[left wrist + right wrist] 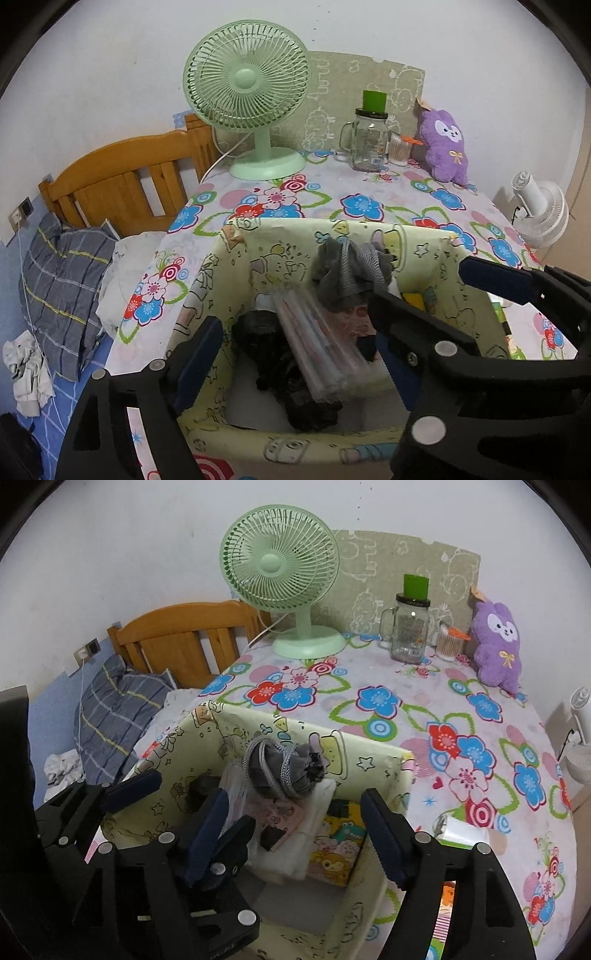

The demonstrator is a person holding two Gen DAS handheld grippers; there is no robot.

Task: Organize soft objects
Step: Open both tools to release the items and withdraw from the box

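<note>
A yellow cartoon-print storage box (280, 236) (384, 768) stands on the flowered table near me. Inside lie a grey drawstring pouch (347, 273) (284, 768), a clear packet of straws (317, 343), a black crumpled item (291, 384), folded white cloth (314, 834) and a cartoon packet (336, 853). My left gripper (291, 354) is open over the box, one finger outside its left wall. My right gripper (295, 830) is open above the box's contents, empty. A purple plush toy (445, 147) (496, 642) leans against the back board, far from both grippers.
A green desk fan (251, 96) (284, 572), a glass mug jar with green lid (369, 138) (410, 627) and a cotton-swab tub (400, 149) (448, 642) stand at the table's back. A bed with plaid pillow (62, 288) lies left; a white fan (539, 210) stands right.
</note>
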